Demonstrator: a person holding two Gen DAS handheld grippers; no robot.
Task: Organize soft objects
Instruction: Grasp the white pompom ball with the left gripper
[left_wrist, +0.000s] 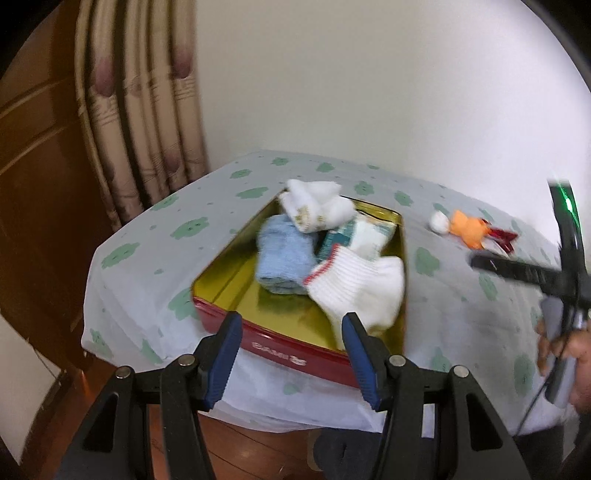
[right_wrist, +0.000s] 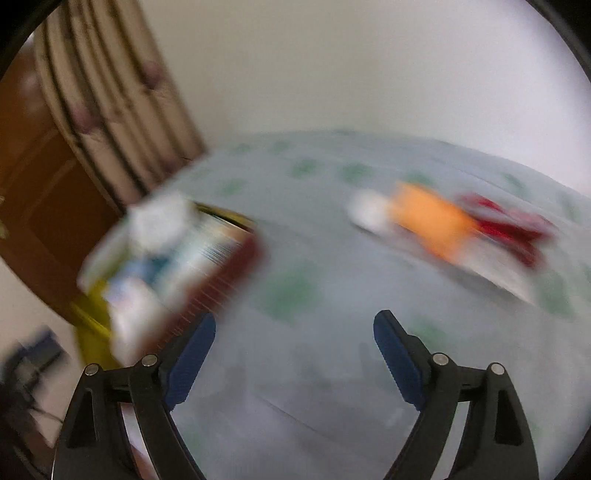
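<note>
Several socks already fill the red metal tin (left_wrist: 273, 345) ahead of the left gripper (left_wrist: 291, 325), fingers apart. Right gripper (right_wrist: 294, 326), fingers apart and empty, should next reach the orange plush toy (right_wrist: 430, 221) lying beyond them on the counter (right_wrist: 295, 369).

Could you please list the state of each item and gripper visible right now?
Red tin: open, lidless, holding socks.
Blue sock: folded, inside tin.
Red-trimmed white sock: draped over tin's edge.
Orange plush toy: lying on the tablecloth, outside tin.
Left gripper: open, empty.
Right gripper: open, empty.
</note>
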